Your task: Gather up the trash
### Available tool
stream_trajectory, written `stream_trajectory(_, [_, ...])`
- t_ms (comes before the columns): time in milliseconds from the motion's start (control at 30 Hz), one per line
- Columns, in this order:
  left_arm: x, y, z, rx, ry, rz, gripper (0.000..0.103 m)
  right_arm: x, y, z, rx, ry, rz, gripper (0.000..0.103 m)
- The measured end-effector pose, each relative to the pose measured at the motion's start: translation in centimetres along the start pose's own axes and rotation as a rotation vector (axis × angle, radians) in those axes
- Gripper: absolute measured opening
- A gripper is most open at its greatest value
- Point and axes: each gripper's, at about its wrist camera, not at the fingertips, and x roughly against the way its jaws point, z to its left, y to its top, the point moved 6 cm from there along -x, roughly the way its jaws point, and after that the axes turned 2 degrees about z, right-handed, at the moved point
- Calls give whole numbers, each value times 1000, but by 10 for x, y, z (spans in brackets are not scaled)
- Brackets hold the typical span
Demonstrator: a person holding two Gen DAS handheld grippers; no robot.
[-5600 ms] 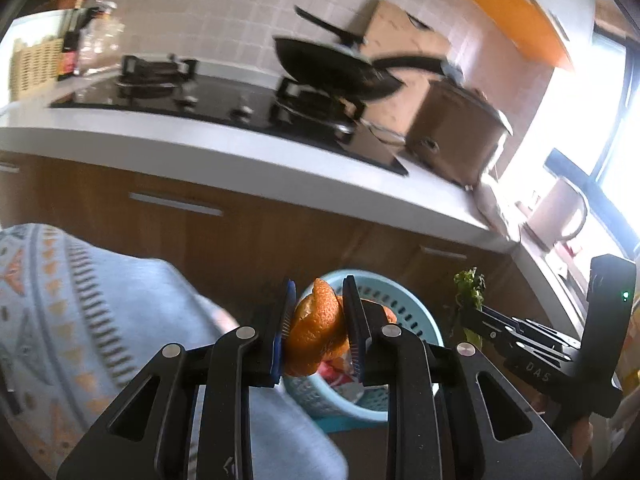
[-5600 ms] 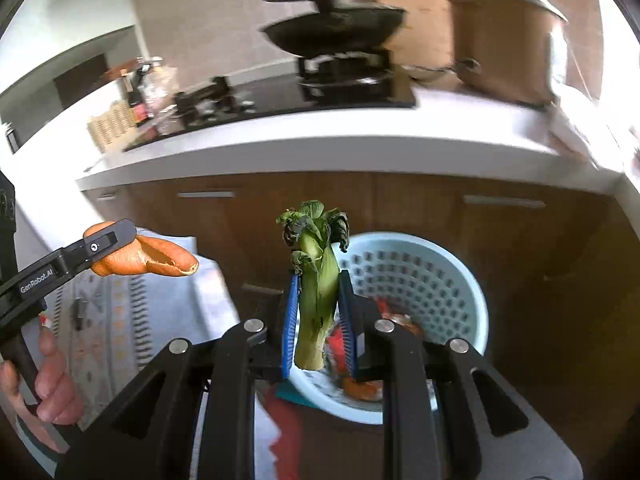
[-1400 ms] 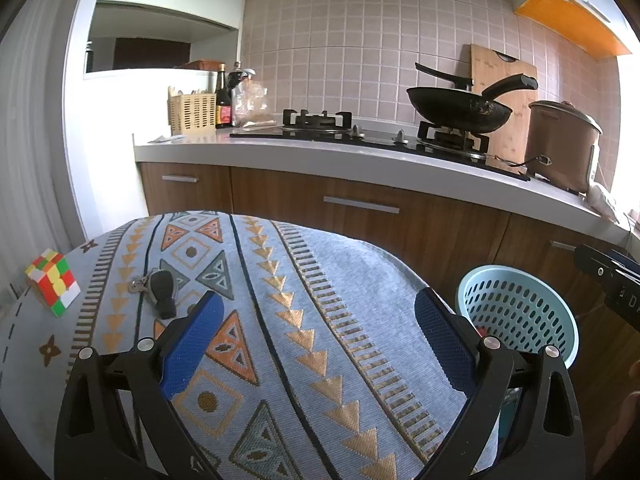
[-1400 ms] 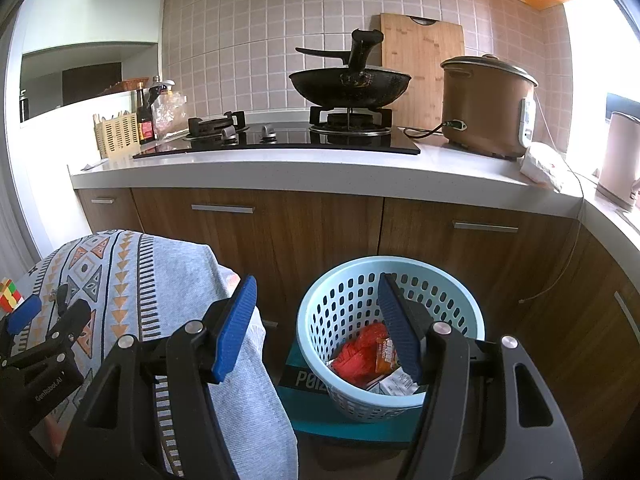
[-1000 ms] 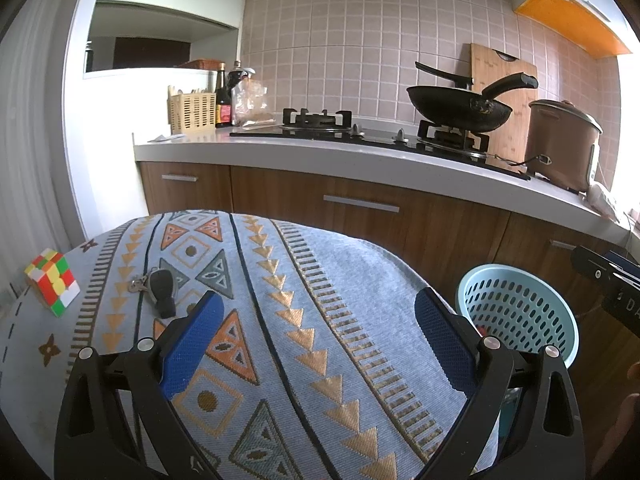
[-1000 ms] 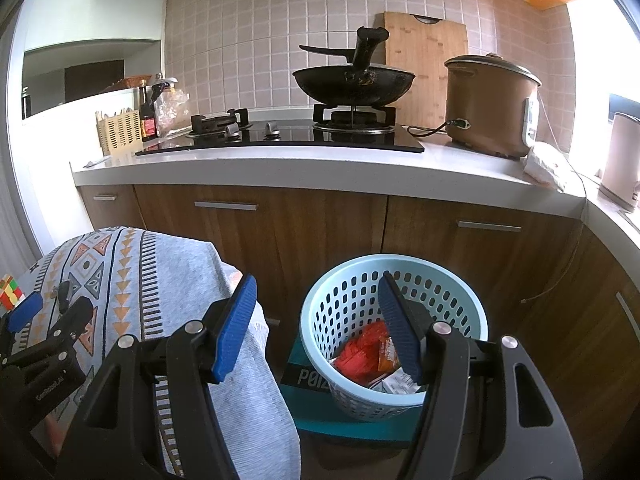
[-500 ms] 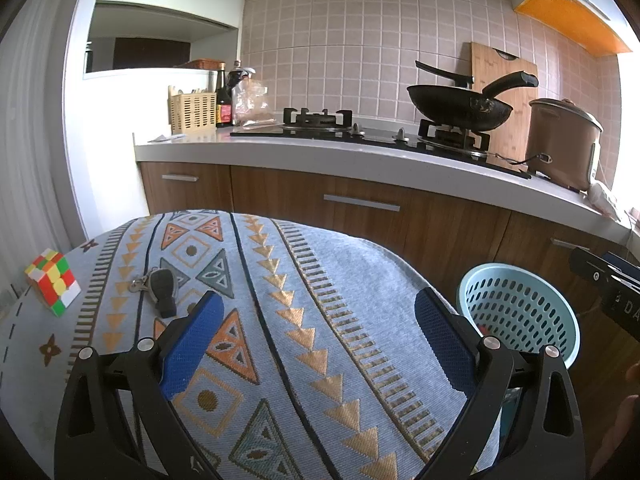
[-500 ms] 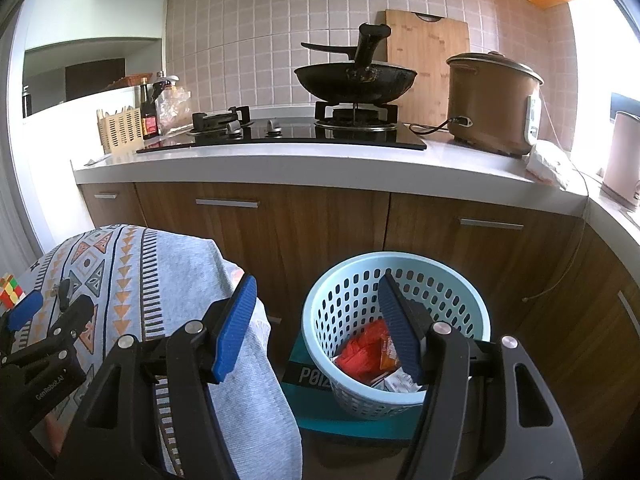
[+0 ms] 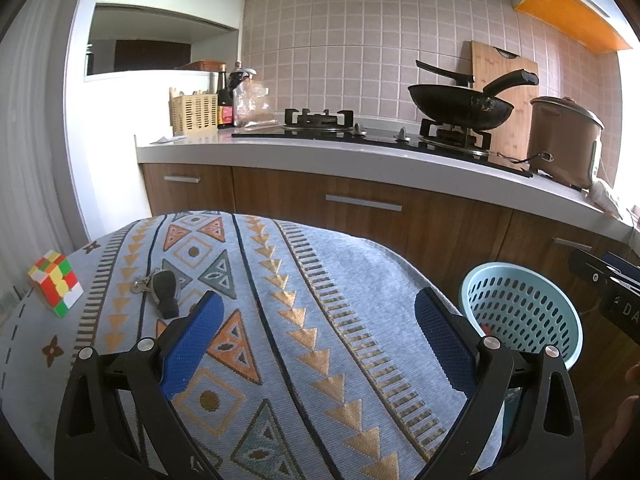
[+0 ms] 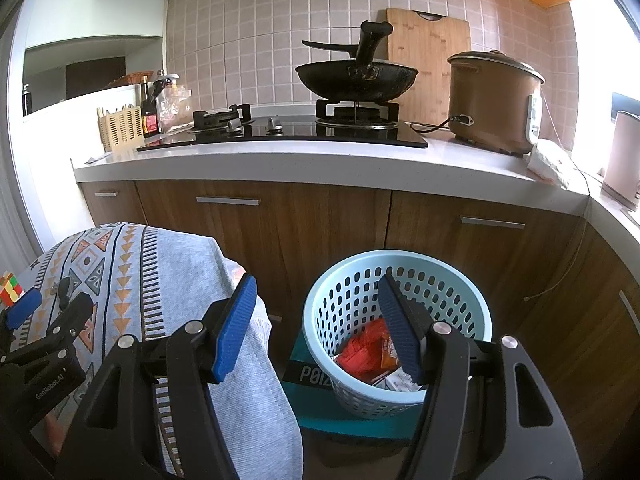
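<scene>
Kitchen counters of pale stone run across the far side, over brown wood cabinet doors, and we stand before them at a round table under a patterned tablecloth (image 9: 320, 300). On the far left of that cloth we see a colour cube (image 9: 55, 288) near the edge, and just right of it a car key (image 9: 162, 288) lying flat; neither looks like rubbish to us. Our left gripper (image 9: 320, 340) hovers over the middle of the cloth with its jaws spread wide and nothing between the blue pads. Further right, past the table's edge and down on the floor, the light blue basket (image 10: 396, 328) sits on a teal box (image 10: 308, 376) in front of the cabinets. Inside it we can make out red wrappers (image 10: 360, 350) and some white paper scraps (image 10: 400, 382), so the trash is in the bin. Our right gripper (image 10: 320, 324) hangs near and above the basket, likewise parted and empty. On the counter beyond, a black wok (image 10: 356, 76) rests on the stove and a brown rice cooker (image 10: 492, 100) stands at the right. We judge the collecting nearly or wholly done: no loose trash shows on the cloth, though parts of the table are hidden behind our own fingers.
</scene>
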Motion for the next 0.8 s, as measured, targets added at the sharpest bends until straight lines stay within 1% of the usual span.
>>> stream_trajectory(367, [-1,2,5,-7,18,2,93,2,0,0,1,6,-5,59])
stream_trajectory(500, [9,8,9,-4,26,0,93,9,0,1,7,9,-18,59])
stream_trajectory(600, [18,12,10,-21,60,-14,93,15,0,-1,1,14,-27,59])
stream_trajectory(700, [24,14,7,-42,44,-5,94,21,1,-3,1,13,-34,59])
stream_trajectory(733, [25,13,8,-40,36,14,95,22,2,-3,0,13,-35,59])
stream_trajectory(800, [28,9,12,-27,-1,39,96,26,2,-4,-4,14,-39,59])
